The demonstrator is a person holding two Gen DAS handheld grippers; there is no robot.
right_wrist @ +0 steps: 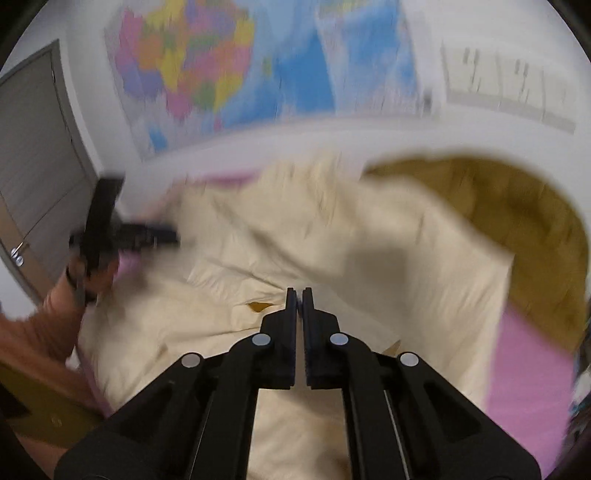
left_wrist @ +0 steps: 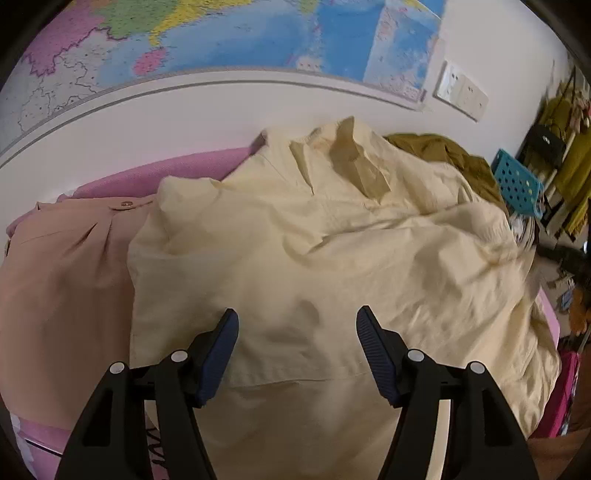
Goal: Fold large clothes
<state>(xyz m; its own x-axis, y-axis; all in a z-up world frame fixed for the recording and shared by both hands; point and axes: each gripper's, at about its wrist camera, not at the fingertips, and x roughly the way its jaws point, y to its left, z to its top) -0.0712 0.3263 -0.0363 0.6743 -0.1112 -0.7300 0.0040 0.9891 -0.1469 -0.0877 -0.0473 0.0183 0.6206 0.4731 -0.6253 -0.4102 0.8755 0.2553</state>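
A large pale yellow shirt [left_wrist: 325,251] lies crumpled on the pink bed cover [left_wrist: 147,177], collar toward the wall. My left gripper [left_wrist: 297,317] is open and empty just above the shirt's lower part. In the blurred right wrist view the shirt [right_wrist: 295,240] fills the middle. My right gripper [right_wrist: 300,295] is shut just above the shirt; whether any cloth is pinched between the fingertips cannot be told. The left gripper [right_wrist: 147,232] shows at the left in the right wrist view, held by a hand.
A peach garment [left_wrist: 62,266] lies left of the shirt. An olive garment [left_wrist: 454,158] lies behind it to the right, also in the right wrist view [right_wrist: 517,221]. A blue perforated basket [left_wrist: 517,184] stands at the right. A map [left_wrist: 221,33] hangs on the wall; a door [right_wrist: 33,155] is at the left.
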